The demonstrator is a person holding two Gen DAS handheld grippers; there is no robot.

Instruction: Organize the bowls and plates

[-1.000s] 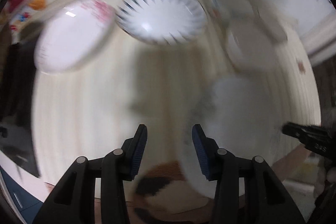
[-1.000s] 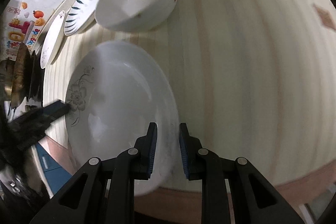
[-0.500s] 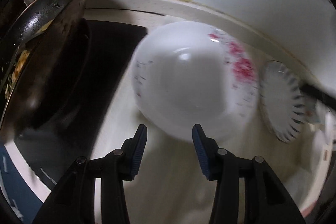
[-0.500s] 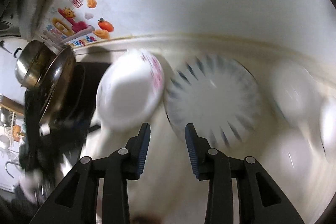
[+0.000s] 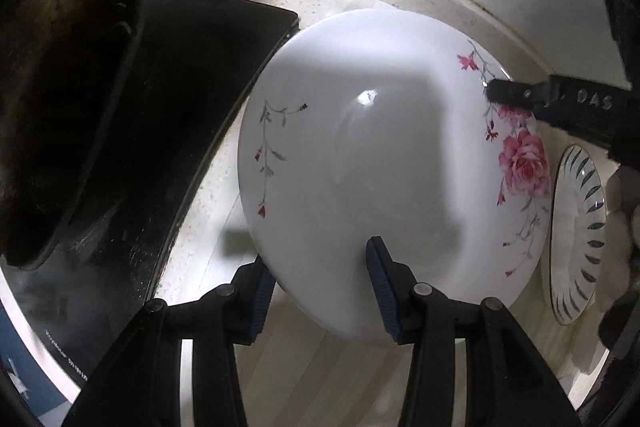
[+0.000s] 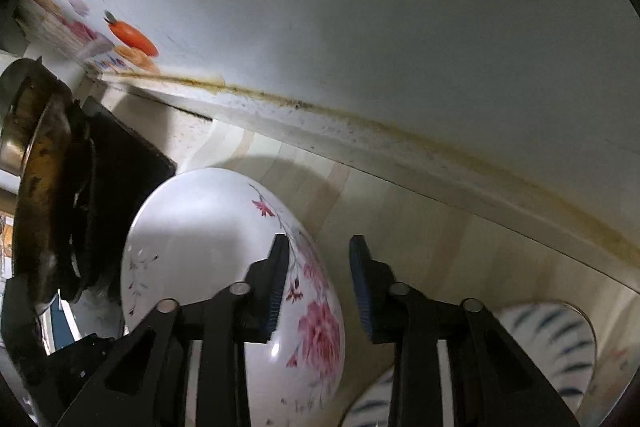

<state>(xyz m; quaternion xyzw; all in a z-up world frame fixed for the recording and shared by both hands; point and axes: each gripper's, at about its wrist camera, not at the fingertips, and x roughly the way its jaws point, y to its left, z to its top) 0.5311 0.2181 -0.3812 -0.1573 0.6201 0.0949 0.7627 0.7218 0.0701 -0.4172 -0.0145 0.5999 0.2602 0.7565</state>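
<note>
Both grippers straddle the rim of the white round ceramic plate with pink rose print point(image 5: 384, 163), lying at the counter's point(image 5: 316, 379) back edge beside the black stove point(image 5: 172, 99). The left gripper point(image 5: 320, 287) stands partly open around the near rim; the right gripper point(image 6: 316, 287), just closing, is narrow around the rose side, not visibly clamping. This looks like the grasping step; next both must close firmly and lift evenly.
</note>
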